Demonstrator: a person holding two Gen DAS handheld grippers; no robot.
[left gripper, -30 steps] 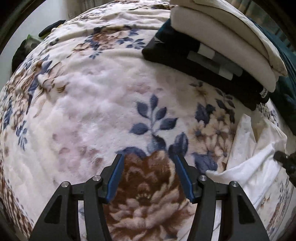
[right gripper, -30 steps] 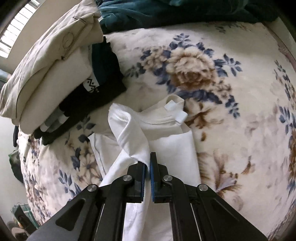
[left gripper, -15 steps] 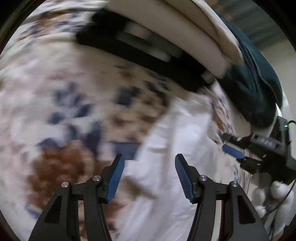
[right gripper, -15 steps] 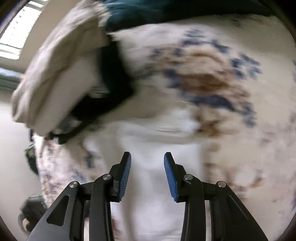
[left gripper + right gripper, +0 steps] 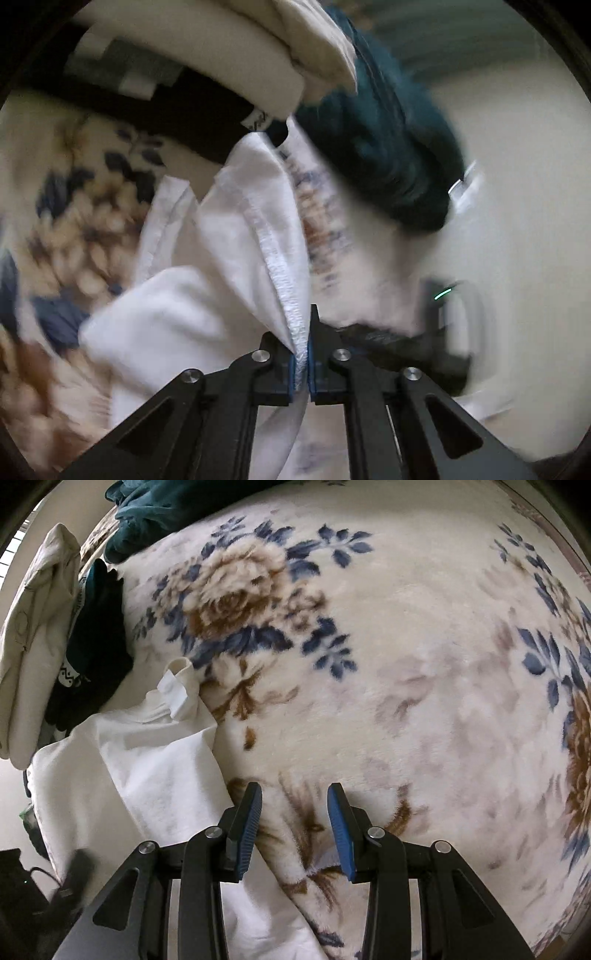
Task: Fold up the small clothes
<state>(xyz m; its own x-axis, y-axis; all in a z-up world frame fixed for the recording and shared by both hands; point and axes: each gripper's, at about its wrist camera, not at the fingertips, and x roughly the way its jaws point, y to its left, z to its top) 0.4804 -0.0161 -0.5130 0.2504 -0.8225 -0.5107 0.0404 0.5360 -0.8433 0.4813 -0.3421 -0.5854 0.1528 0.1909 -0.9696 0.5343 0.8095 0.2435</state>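
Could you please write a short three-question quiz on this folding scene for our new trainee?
1. True or false: the left gripper is shut on the white garment's hemmed edge.
2. The right gripper is: A) open over the floral blanket; B) clamping a sock; C) out of view.
3. What colour are the gripper pads?

Key: 1 true; 2 A; 3 blue.

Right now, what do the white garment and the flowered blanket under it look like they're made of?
The white garment looks like thin woven cotton, matte: it creases sharply and shows a stitched hem where the left tool pinches it. The flowered blanket looks like plush synthetic fleece: its pile is fuzzy with a soft sheen, and the blue and brown flower print has blurry edges. Neither fibre is certain from these views.
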